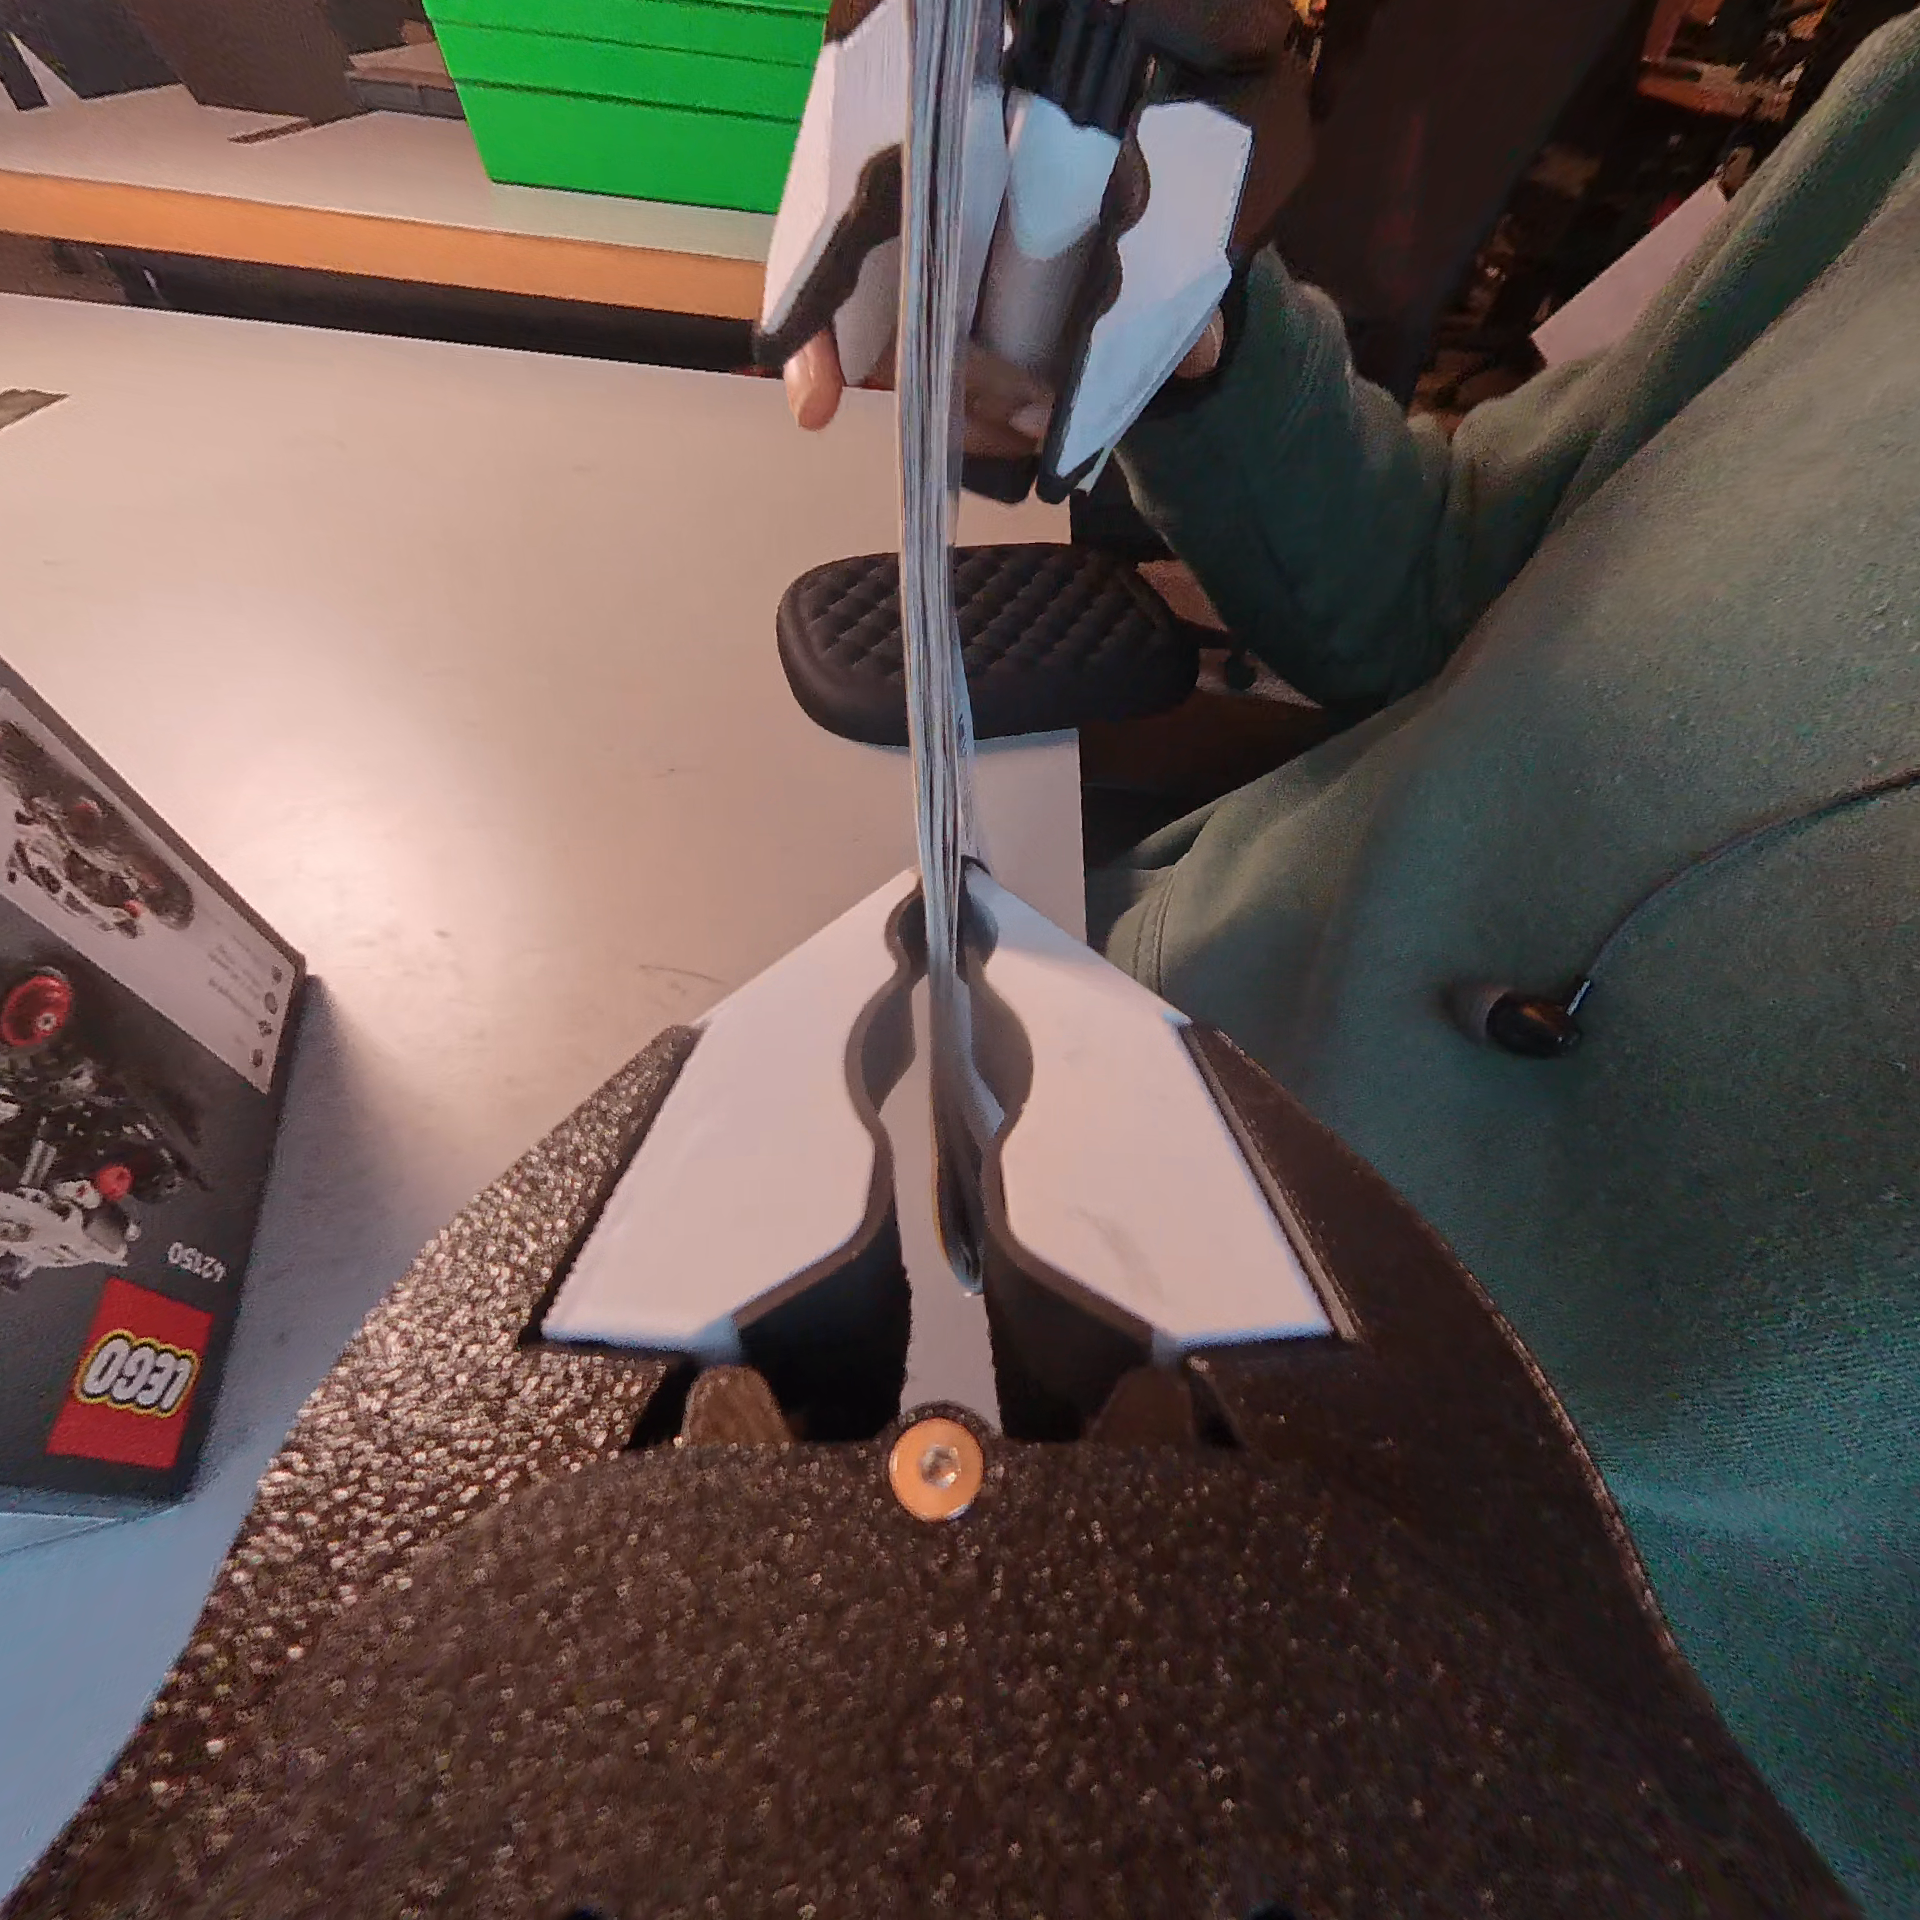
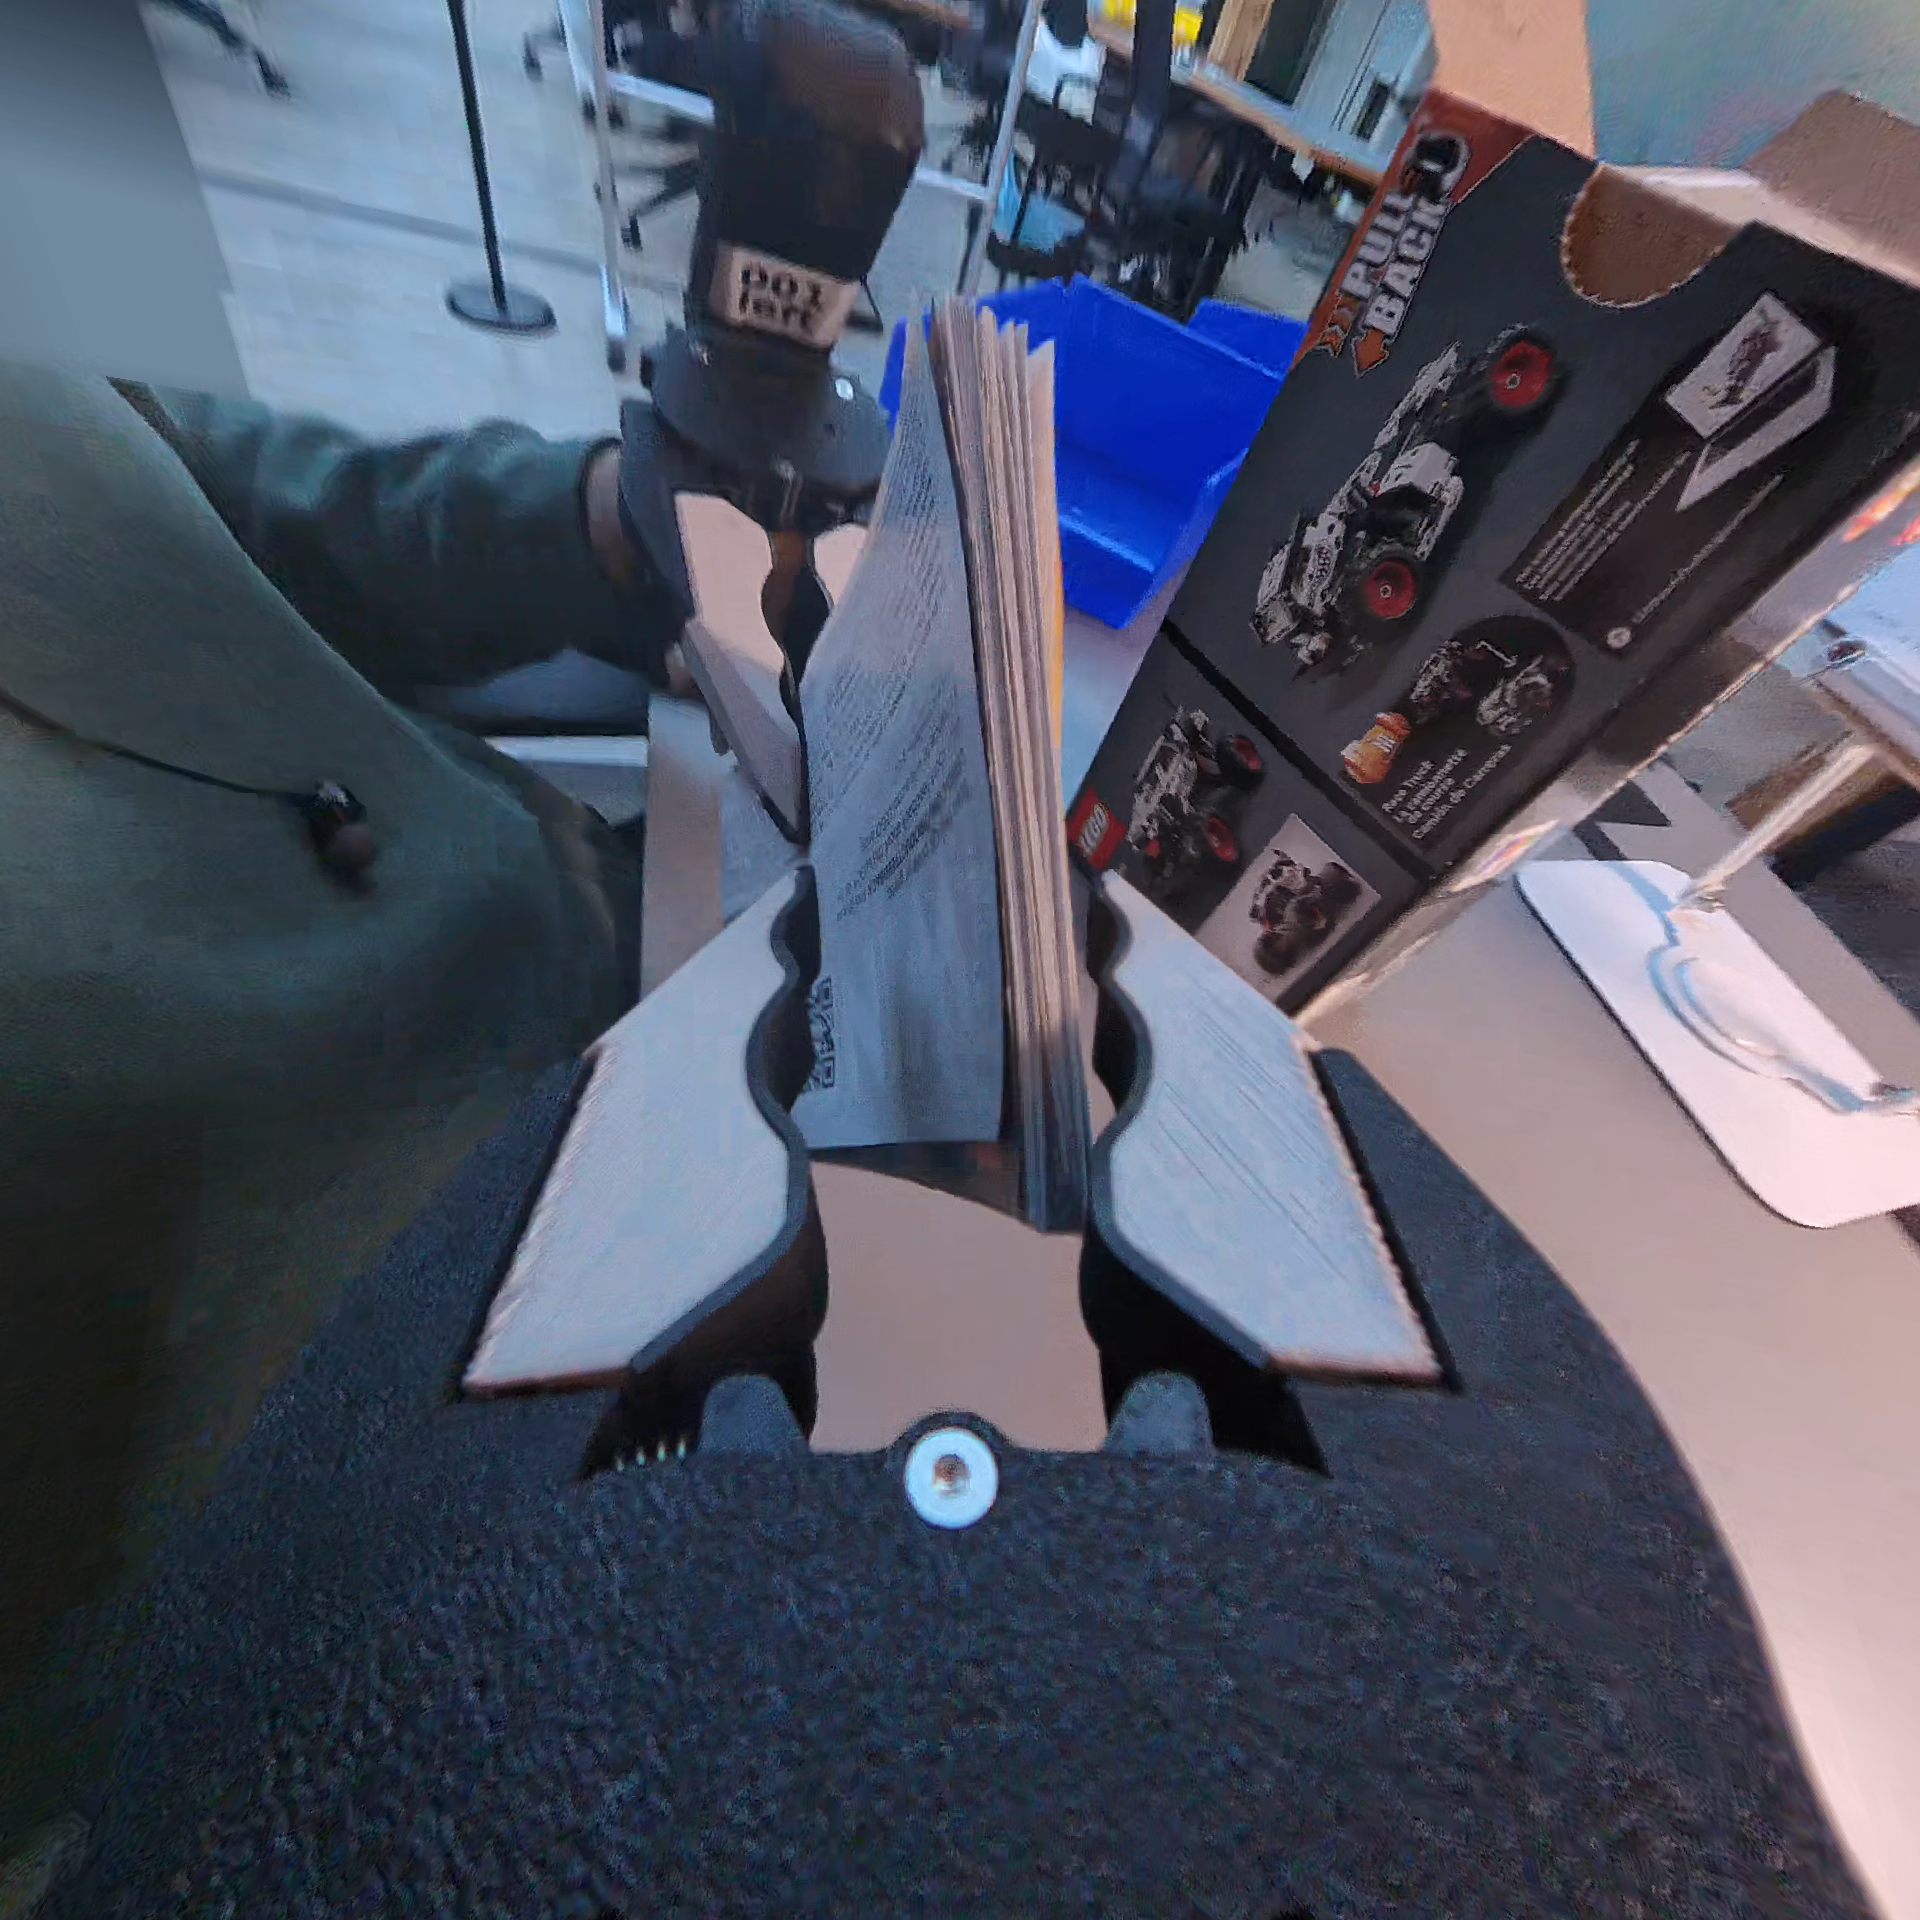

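Between the left gripper's (image 1: 961,1039) closed jaws: booklet (image 1: 935,644), clamped edge-on above the table (image 1: 416,623), far end inside the right gripper (image 1: 1003,291). Thin, light, floppy; best gripped near the spine. In the right wrist view: pages fanned between the right gripper's (image 2: 940,1023) parted, released jaws, toy box (image 2: 1507,540) to the booklet's right.

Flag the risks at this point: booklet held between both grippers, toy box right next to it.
1. The left gripper pinches the booklet by a thin edge, while the right gripper's fingers stand wide around it; it may slip or sag.
2. The pages fan apart at the top, so pulling could tear or crease one.
3. The toy box stands tilted close beside the booklet; a swing could knock it.
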`<state>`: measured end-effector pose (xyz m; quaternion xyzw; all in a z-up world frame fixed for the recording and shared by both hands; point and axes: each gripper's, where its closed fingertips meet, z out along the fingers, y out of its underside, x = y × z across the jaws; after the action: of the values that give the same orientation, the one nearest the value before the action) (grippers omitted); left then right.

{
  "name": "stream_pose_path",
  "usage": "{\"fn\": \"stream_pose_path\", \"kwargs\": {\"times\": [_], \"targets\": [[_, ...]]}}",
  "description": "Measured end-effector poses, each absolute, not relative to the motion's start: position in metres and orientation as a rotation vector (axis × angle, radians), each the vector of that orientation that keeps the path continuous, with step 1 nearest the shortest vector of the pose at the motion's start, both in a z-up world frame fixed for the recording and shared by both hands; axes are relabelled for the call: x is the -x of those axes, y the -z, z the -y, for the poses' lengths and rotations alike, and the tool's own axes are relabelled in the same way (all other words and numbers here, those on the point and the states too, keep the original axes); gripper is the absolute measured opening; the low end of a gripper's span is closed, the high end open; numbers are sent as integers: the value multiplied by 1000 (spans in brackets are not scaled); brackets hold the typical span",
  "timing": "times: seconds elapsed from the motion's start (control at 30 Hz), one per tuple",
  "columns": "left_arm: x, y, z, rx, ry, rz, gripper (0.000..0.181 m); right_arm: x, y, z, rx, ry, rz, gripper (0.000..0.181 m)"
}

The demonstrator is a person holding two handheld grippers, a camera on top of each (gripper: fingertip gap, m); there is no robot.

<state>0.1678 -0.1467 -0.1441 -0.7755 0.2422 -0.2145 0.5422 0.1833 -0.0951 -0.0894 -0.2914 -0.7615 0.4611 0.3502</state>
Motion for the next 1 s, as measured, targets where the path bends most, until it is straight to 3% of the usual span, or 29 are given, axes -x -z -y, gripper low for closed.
{"fn": "stream_pose_path", "kwargs": {"times": [0.1,0.13,0.2,0.23,0.4,0.47,0.53,0.63,0.77,0.9,1.0], "targets": [[-169,142,144,1861,456,-615,2,-176,92,98,681,-961,2098,55],[-170,140,142,1865,438,-626,2,-172,93,99,650,-887,2124,45],[-167,132,140,1842,419,-618,3,-165,91,98,577,-804,2119,5],[-164,126,139,1813,429,-595,5,-162,85,99,579,-848,2086,3],[-162,87,170,1511,632,-593,55,-173,58,93,629,-1355,1921,1],[-161,85,175,1474,605,-605,60,-177,45,89,666,-1575,1806,2],[-163,89,170,1488,549,-616,59,-182,34,90,656,-1747,1721,2],[-162,78,163,1454,553,-572,25,-187,34,97,628,-1859,1686,2],[-151,75,157,1482,597,-490,4,-188,48,96,659,-1857,1703,2],[-141,90,151,1558,547,-433,2,-190,70,95,692,-1702,1805,41],[-141,97,150,1575,534,-413,1,-184,89,98,731,-1531,1896,55]]}}
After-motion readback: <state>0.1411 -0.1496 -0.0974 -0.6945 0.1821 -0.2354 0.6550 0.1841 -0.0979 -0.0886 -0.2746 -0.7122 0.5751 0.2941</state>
